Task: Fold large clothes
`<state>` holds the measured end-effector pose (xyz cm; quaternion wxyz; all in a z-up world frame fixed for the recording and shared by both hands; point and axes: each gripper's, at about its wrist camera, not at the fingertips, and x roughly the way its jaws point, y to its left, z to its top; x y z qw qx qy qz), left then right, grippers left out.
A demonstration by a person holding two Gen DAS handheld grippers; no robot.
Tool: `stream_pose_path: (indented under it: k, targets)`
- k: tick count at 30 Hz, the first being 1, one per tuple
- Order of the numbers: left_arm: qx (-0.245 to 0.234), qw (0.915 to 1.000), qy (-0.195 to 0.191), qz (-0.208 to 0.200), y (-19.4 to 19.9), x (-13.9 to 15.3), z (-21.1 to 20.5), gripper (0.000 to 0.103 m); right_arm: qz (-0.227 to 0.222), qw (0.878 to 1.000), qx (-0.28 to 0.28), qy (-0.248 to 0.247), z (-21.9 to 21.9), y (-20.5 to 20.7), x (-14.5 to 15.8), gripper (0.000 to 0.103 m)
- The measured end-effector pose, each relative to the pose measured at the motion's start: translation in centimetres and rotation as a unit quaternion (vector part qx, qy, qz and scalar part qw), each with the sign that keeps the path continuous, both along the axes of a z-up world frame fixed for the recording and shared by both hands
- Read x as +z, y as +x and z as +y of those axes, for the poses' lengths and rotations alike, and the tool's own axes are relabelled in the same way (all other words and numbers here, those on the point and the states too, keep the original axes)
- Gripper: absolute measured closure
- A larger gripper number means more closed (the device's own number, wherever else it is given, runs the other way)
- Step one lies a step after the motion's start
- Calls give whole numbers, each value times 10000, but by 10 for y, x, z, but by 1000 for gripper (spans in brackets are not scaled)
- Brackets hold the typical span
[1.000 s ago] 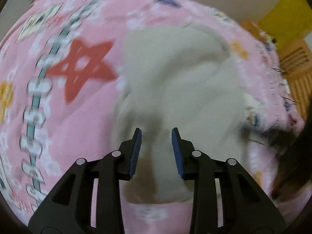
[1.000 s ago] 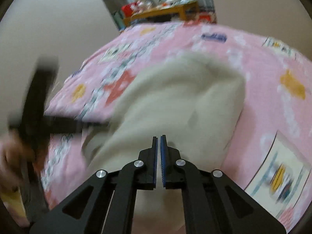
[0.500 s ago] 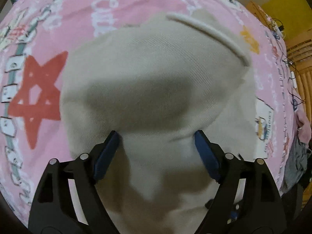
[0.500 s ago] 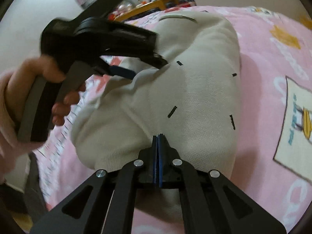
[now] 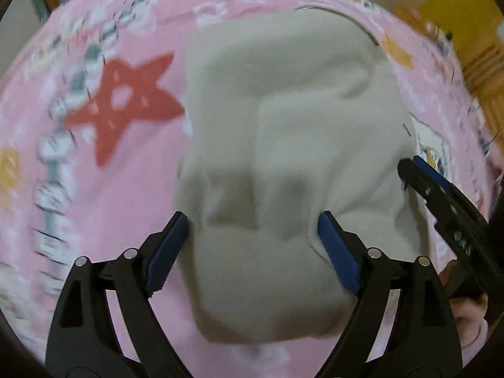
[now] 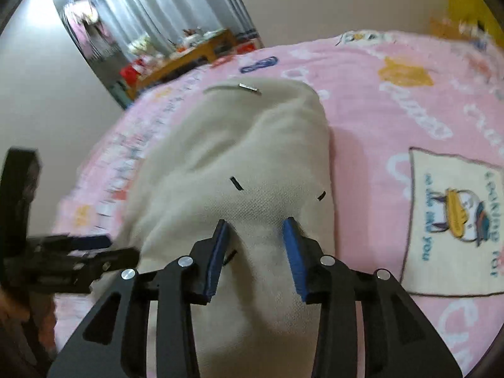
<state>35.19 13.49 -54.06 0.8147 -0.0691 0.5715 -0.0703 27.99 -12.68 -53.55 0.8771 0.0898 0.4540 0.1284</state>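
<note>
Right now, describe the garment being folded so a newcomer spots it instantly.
A pink cartoon-print bedspread covers the bed. In its middle lies a bundled cream knit garment. It is the only plain, unprinted fabric there, flecked with short black dashes.

This was a bedroom in a home. A bed (image 6: 362,100) wore a pink cartoon-print cover with a red star (image 5: 123,104). At eleven o'clock, a doorway showed grey curtains (image 6: 176,9) and a cluttered wooden desk (image 6: 186,56). Plain beige walls (image 6: 315,3) surrounded it.
</note>
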Motion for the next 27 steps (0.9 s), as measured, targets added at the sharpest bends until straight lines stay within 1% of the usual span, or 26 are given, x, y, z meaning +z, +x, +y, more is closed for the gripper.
stream_pose_path:
  k: [1,3,5,6,7,8,9,10,11,12,13,15,16,18,19,20,21,22,23,25,26,27]
  targets:
    - [8,9998,-120,-171,-7,-6,5,19,96,9999,-90,-78,4,2,-5,68]
    - [-85,9966,-365,-730,-22,-21,16,19,267,9992,-220,-200,11,7,-11,68]
    - [-83,9932,-648,-968,-26,-30,27,18,383,9974,-155,-589,25,12,-9,67]
    - [-111,9915,-730,-1075,-28,-31,29,18,442,9962,-98,-743,30,15,-6,67]
    - [-151,9901,-759,-1169,-31,-30,29,18,508,9961,-78,-721,29,15,-2,66]
    - [-219,9889,-807,-1229,-34,-26,30,18,554,9964,-72,-635,27,15,-1,62]
    - [-305,9882,-828,-1253,-35,-22,28,17,602,9972,-29,-432,22,15,4,56]
    - [-508,9863,-853,-1321,-36,-13,29,16,620,9977,6,-282,20,12,4,39]
    - [-672,9851,-838,-1339,-34,-4,27,15,644,9979,50,-2,13,9,9,24]
    - [-781,9850,-844,-1290,-32,2,28,11,612,9981,5,99,8,4,14,21]
    - [-782,9862,-839,-1194,-31,9,32,6,498,9985,-29,240,1,-4,22,19]
    - [-642,9888,-772,-1100,-28,21,44,6,377,9978,-35,546,-13,-10,30,18]
    - [-611,9895,-846,-1001,-25,28,55,6,342,9970,-95,681,-23,-10,32,16]
    - [-541,9904,-1026,-752,-18,30,72,6,400,9941,-243,974,-42,-4,29,14]
    - [-528,9908,-1104,-580,-14,28,77,6,456,9927,-329,1063,-51,1,26,14]
    - [-513,9896,-1307,-303,-5,22,85,6,521,9914,-412,1129,-60,7,21,13]
    - [-557,9857,-1587,-42,2,13,91,6,597,9895,-462,1235,-67,12,15,12]
    - [-593,9831,-1728,125,6,7,93,6,721,9862,-471,1415,-74,20,6,12]
    - [-617,9781,-1967,298,13,-2,96,6,871,9824,-497,1578,-79,26,-3,12]
    - [-711,9607,-2617,592,26,-22,96,6,1238,9741,-463,1834,-82,36,-24,12]
    - [-697,9581,-2687,702,31,-29,95,6,1326,9720,-417,1896,-82,39,-31,12]
    - [-646,9583,-2668,797,37,-38,91,6,1334,9710,-350,1953,-80,42,-37,11]
